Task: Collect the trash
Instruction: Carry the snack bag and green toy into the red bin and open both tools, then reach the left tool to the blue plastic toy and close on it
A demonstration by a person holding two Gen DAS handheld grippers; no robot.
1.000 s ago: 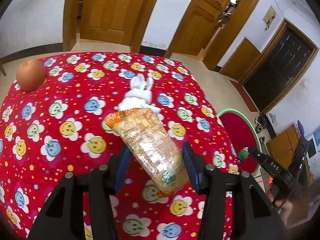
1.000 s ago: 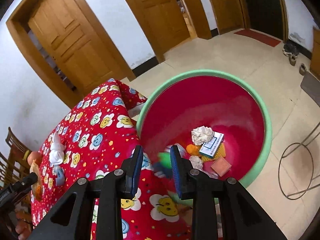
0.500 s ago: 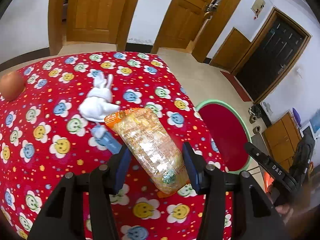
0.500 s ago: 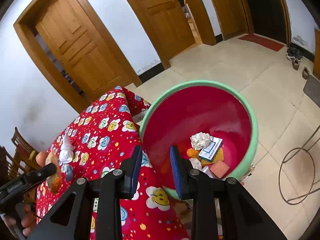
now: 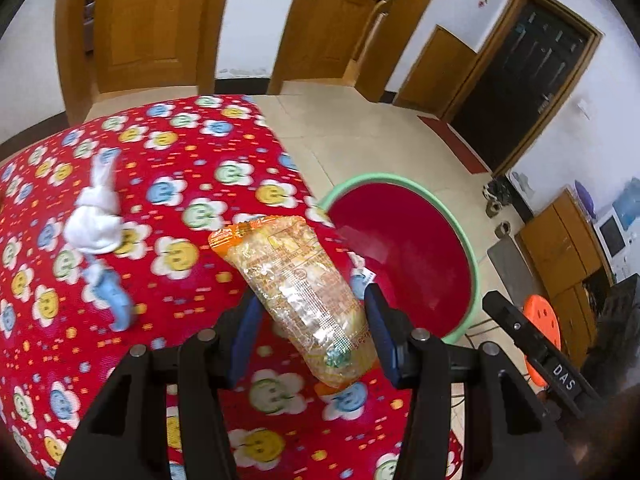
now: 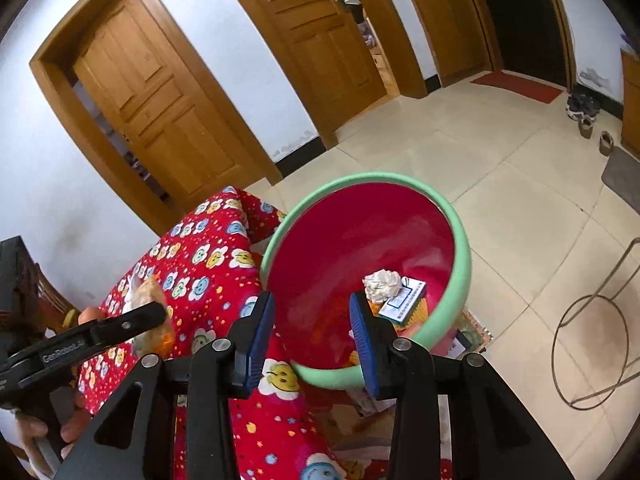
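The basin (image 6: pixel 460 240) sits on the floor right of the counter (image 5: pixel 192 184); paper ball (image 6: pixel 382 284) and box (image 6: pixel 402 304) lie inside.

Readable markings on the two grippers

White letters "DAS" stand on the black arm of the right gripper (image 5: pixel 532 344) in the left wrist view. White lettering that looks like "GenRobot.AI" stands on the left gripper (image 6: pixel 86 340) in the right wrist view. Print on the snack bag (image 5: pixel 296 292) is too small to read.
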